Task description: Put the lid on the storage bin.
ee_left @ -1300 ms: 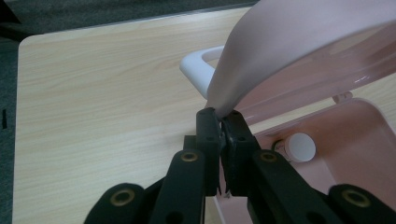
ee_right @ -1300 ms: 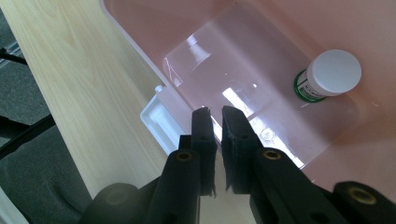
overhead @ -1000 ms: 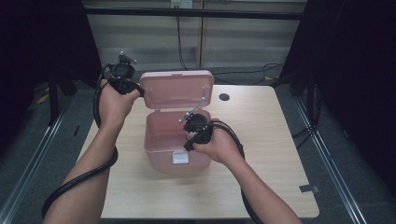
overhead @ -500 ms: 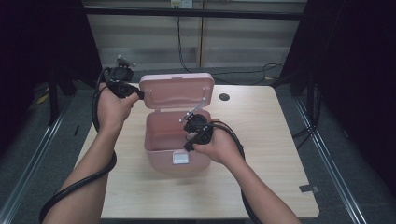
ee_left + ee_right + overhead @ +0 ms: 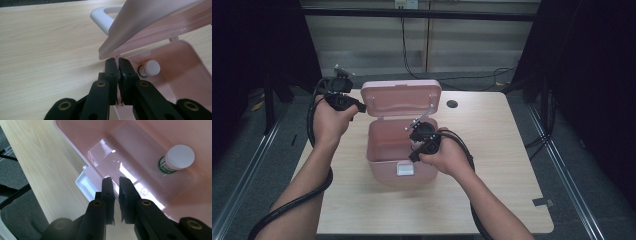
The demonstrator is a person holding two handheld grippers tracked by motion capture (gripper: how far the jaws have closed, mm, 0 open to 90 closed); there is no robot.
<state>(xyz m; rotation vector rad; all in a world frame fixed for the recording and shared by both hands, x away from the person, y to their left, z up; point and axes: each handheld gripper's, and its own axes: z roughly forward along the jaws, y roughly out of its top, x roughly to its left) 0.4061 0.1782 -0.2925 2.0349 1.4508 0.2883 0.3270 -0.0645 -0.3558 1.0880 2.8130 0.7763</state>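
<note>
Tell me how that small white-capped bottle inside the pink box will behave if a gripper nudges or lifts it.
The bottle is round, so it could roll if tipped over. It looks small and plastic, so probably light and easily knocked over. Its smooth white cap may slip between the pads; gripping the body looks safer. The pink box walls leave little room beside it.
</note>
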